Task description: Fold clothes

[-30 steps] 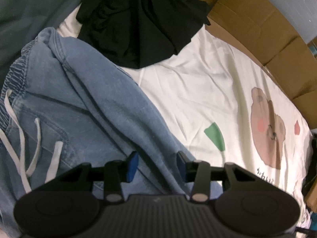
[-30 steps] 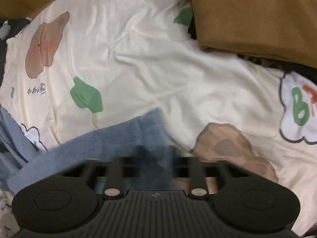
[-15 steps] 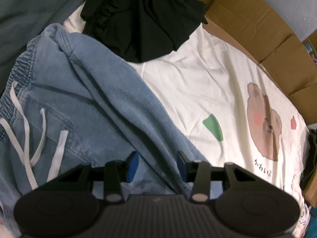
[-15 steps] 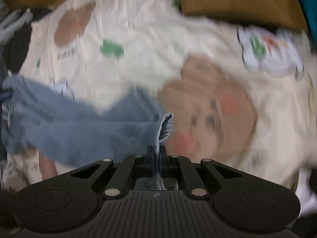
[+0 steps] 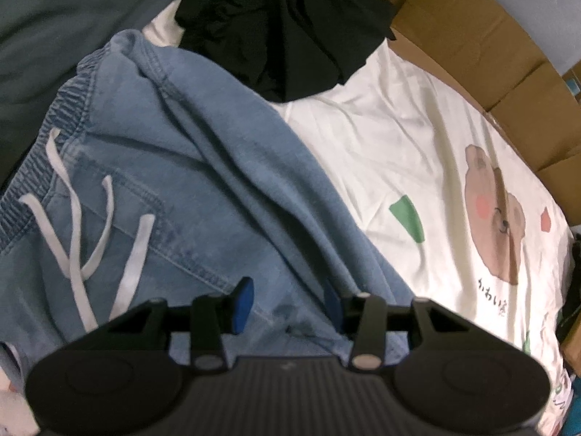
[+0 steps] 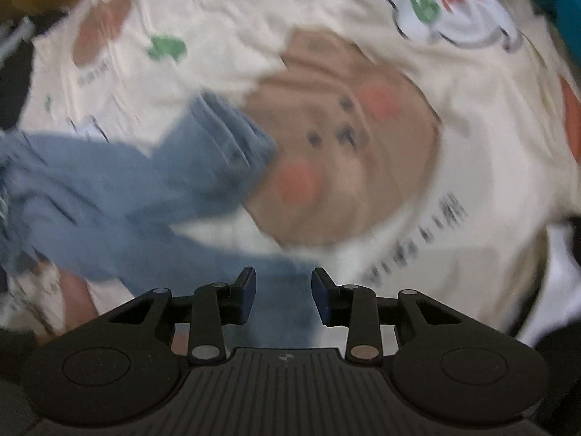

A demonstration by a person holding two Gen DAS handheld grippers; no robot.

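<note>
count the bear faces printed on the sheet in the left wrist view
1: the bear face lies at the right on the sheet, clear of the jeans. More may be hidden.

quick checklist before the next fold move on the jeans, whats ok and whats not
1. Left gripper open over the jeans: ok.
2. Right gripper open, jaws apart, denim leg between them but not clamped: ok.
3. Jeans flat: not ok, bunched in ridges.
4. Drawstring tucked: not ok, loose on top.
5. Sheet beside jeans free: ok.
6. Leg hem position: cannot tell, right view blurred.
</note>
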